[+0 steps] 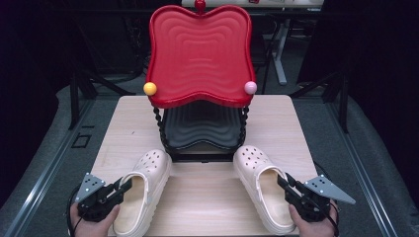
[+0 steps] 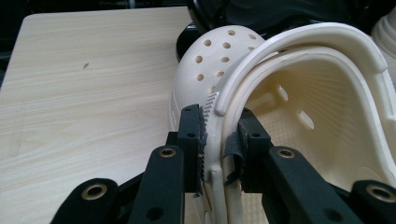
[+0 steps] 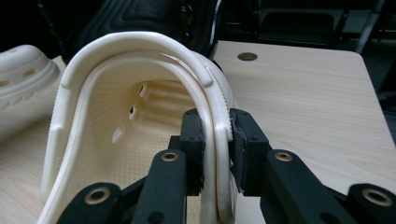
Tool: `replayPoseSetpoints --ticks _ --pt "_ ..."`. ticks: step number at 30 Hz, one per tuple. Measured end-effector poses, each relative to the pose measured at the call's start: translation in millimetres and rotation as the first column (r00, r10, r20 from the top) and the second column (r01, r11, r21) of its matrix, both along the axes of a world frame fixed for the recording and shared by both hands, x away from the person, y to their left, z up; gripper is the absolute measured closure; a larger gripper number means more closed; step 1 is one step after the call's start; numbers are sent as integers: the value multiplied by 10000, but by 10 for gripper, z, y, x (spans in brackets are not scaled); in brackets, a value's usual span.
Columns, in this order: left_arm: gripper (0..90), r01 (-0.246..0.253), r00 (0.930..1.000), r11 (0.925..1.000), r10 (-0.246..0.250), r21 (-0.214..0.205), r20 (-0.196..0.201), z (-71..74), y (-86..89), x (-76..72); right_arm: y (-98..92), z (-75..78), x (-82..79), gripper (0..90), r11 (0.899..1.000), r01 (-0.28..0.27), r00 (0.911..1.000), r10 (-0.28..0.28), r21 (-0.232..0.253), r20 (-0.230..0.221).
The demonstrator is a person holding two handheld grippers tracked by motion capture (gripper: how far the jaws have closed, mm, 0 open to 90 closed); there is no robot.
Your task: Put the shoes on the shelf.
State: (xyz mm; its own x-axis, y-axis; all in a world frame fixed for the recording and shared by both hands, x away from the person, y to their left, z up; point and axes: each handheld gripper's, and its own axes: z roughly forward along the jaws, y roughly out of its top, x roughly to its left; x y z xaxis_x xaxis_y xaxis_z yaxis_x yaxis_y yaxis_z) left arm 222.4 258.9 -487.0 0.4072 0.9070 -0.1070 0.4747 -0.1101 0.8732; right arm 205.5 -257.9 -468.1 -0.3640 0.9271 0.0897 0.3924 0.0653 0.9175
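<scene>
The work surface is a light wooden table (image 1: 207,192) in a dark room, with grey floor on either side and black stand legs behind it. At the far middle of the table stands a two-tier rack: a red wavy tray (image 1: 200,54) on top and a black tray (image 1: 201,129) beneath it, joined by black twisted posts (image 1: 159,126). A yellow ball (image 1: 149,88) caps the near left corner of the red tray, a pink ball (image 1: 250,87) the near right corner, and a red ball (image 1: 199,5) the far edge.

Two cream perforated clogs lie on the near half of the table, toes pointing toward the rack and heels toward you. The left clog (image 1: 141,190) sits just left of the rack base; the right clog (image 1: 262,190) sits just right of it. The two are well apart, with bare table between them.

Your left hand (image 1: 91,224) holds the left gripper (image 1: 127,184) at the near left. In the left gripper view, its jaws are almost closed and pinch the outer side wall of the left clog (image 2: 280,116) at the point where the heel strap (image 2: 299,42) pivots, one jaw outside and one inside the shoe.

Your right hand (image 1: 314,226) holds the right gripper (image 1: 282,180) at the near right. In the right gripper view, its jaws are likewise nearly closed and clamp the outer side wall of the right clog (image 3: 126,126), one pad on each face. That clog's strap (image 3: 135,44) lies folded forward over the opening. A round hole (image 3: 247,56) shows in the tabletop beyond it.
</scene>
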Motion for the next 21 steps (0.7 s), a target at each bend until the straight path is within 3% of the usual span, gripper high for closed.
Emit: replayPoseSetpoints --ticks 8,16,21 --pt "753 547 9985 9985 -547 13 40 39 -152 -4 198 24 11 759 9980 -594 9981 591 195 142" --pt "755 1078 9929 9941 -1081 100 491 159 -358 90 333 104 96 758 9961 -847 9958 837 264 356" --pt "756 1158 9901 9933 -1156 29 802 256 -465 161 440 159 199 758 9948 -981 9942 968 260 464"
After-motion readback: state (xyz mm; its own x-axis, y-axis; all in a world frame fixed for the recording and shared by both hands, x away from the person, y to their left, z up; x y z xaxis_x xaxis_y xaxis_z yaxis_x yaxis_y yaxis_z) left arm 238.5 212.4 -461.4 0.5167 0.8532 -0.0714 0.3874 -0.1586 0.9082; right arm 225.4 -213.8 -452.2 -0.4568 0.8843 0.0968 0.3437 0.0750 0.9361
